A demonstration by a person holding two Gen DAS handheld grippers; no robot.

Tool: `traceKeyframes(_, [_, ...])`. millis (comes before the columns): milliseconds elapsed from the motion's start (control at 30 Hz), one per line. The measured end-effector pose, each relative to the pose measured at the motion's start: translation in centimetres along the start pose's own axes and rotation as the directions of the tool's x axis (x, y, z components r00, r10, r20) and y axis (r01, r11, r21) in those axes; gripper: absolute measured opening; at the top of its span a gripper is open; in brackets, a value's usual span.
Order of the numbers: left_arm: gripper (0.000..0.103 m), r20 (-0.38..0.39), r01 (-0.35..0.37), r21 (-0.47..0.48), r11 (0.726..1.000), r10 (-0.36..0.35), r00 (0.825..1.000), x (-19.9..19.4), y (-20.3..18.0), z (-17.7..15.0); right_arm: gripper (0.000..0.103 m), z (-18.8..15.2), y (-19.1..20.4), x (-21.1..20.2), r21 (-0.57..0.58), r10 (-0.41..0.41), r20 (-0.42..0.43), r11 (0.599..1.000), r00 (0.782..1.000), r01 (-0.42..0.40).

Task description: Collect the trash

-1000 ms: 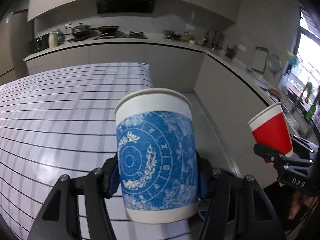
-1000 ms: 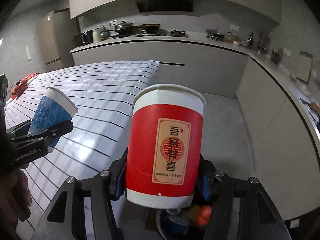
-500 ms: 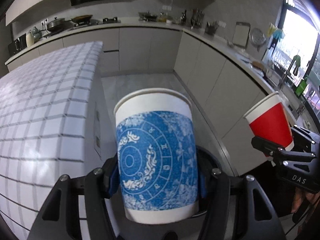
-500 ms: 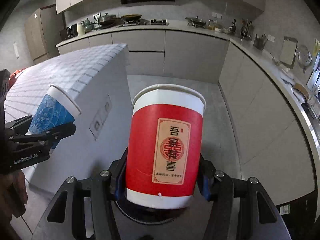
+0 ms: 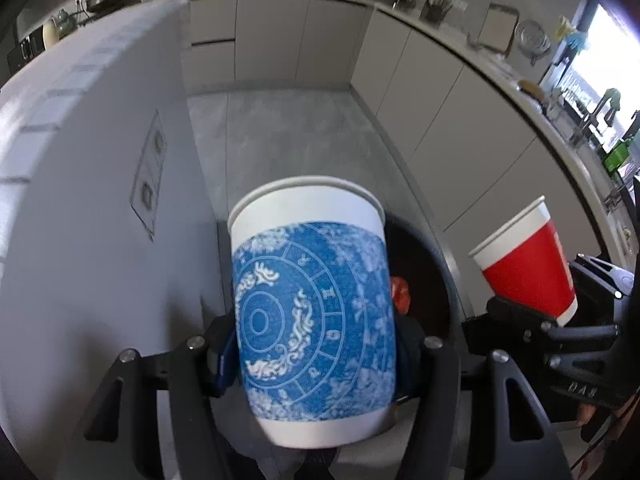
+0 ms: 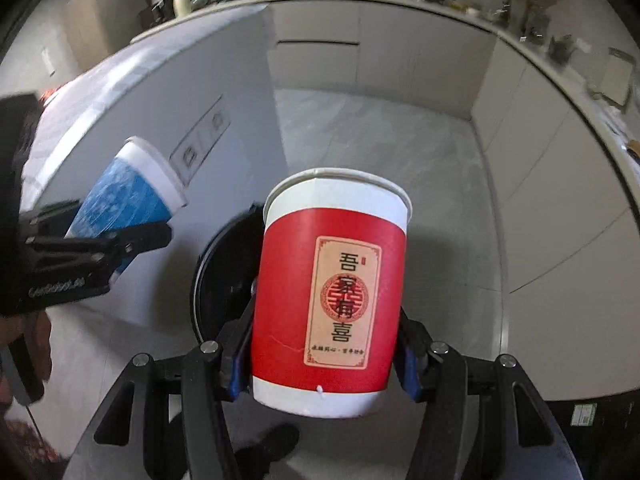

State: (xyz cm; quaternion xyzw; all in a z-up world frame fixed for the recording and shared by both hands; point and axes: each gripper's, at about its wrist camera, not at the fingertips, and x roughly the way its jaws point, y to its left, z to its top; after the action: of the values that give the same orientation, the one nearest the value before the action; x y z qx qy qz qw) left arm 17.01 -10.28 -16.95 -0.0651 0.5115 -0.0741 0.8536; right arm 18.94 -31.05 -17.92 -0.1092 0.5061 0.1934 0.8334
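My left gripper (image 5: 316, 354) is shut on a blue-patterned white paper cup (image 5: 312, 312), held upright above a round black trash bin (image 5: 436, 264) on the floor. Red trash (image 5: 400, 294) lies inside the bin. My right gripper (image 6: 326, 350) is shut on a red paper cup (image 6: 332, 304) with a Chinese label, also above the bin (image 6: 216, 276). The red cup (image 5: 528, 264) and right gripper show at the right of the left wrist view. The blue cup (image 6: 128, 196) shows at the left of the right wrist view.
The white side of the kitchen island (image 5: 88, 208), with sockets (image 5: 150, 184), stands to the left of the bin. Grey floor (image 5: 288, 140) runs ahead to the cabinets (image 5: 280, 40). A counter with cabinets (image 5: 480, 112) runs along the right.
Both grippers have moved off the tiled island top and tilted down toward the floor. The bin has come into view beneath both cups. Both cups stay gripped.
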Motion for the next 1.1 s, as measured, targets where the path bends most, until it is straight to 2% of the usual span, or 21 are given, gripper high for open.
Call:
traceKeyframes(167, [0.062, -0.079, 0.007, -0.031, 1.000, -0.010, 0.997, 3.0, -0.4, -0.5, 0.060, -0.8, -0.2, 3.9, -0.073, 0.032, -0.075, 0.997, 0.997, -0.037])
traceKeyframes(233, [0.064, -0.118, 0.035, -0.056, 0.998, -0.041, 0.992, 4.5, -0.4, -0.8, 0.060, -0.9, -0.1, 5.3, -0.118, 0.032, -0.104, 0.992, 0.994, -0.044])
traceKeyframes(267, [0.067, -0.126, 0.052, -0.078, 0.996, -0.061, 0.990, 5.1, -0.2, -0.8, 0.060, -0.9, 0.0, 5.9, -0.143, 0.032, -0.119, 0.989, 0.992, -0.048])
traceKeyframes(300, [0.084, -0.141, 0.045, -0.093, 0.995, -0.057, 0.988, 5.7, 0.1, -1.0, 0.061, -0.9, 0.1, 7.0, -0.182, 0.036, -0.148, 0.981, 0.988, -0.063])
traceKeyframes(333, [0.093, -0.167, 0.005, -0.113, 0.994, -0.024, 0.986, 6.3, 0.6, -1.2, 0.065, -1.0, 0.1, 7.8, -0.216, 0.031, -0.165, 0.974, 0.986, -0.066])
traceKeyframes(367, [0.098, -0.159, -0.023, -0.144, 0.989, 0.000, 0.987, 6.2, 1.3, -1.3, 0.073, -1.2, 0.0, 8.5, -0.254, 0.000, -0.176, 0.966, 0.984, -0.046])
traceKeyframes(400, [0.099, -0.148, -0.033, -0.159, 0.987, 0.009, 0.989, 5.9, 1.8, -1.3, 0.092, -1.3, -0.4, 8.8, -0.274, -0.027, -0.173, 0.961, 0.985, -0.022])
traceKeyframes(433, [0.099, -0.147, -0.056, -0.159, 0.986, 0.032, 0.989, 5.6, 2.2, -1.4, 0.103, -1.3, -1.1, 8.5, -0.255, -0.005, -0.159, 0.966, 0.987, -0.036])
traceKeyframes(500, [0.101, -0.145, -0.095, -0.128, 0.987, 0.076, 0.987, 5.1, 2.3, -1.6, 0.103, -1.4, -2.6, 7.5, -0.207, 0.030, -0.128, 0.977, 0.991, -0.056])
traceKeyframes(633, [0.103, -0.124, -0.135, -0.086, 0.987, 0.124, 0.985, 4.1, 1.9, -2.3, 0.103, -1.6, -4.4, 7.3, -0.118, -0.027, -0.121, 0.993, 0.992, 0.013])
traceKeyframes(700, [0.103, -0.115, -0.138, -0.085, 0.987, 0.128, 0.985, 3.6, 1.4, -2.6, 0.103, -1.6, -5.1, 7.4, -0.062, -0.065, -0.121, 0.996, 0.991, 0.058])
traceKeyframes(767, [0.103, -0.094, -0.143, -0.073, 0.987, 0.136, 0.986, 3.3, 0.7, -2.7, 0.103, -1.5, -5.2, 7.1, -0.002, -0.065, -0.109, 0.998, 0.992, 0.065])
traceKeyframes(900, [0.103, -0.090, -0.148, -0.068, 0.987, 0.141, 0.986, 2.1, 0.2, -3.5, 0.103, -1.9, -4.3, 6.7, 0.030, -0.085, -0.099, 0.996, 0.991, 0.088])
traceKeyframes(1100, [0.103, -0.004, -0.142, -0.047, 0.989, 0.142, 0.990, -2.5, -1.5, -3.2, 0.103, -2.5, -3.0, 2.2, 0.077, -0.088, -0.032, 0.993, 0.996, 0.090])
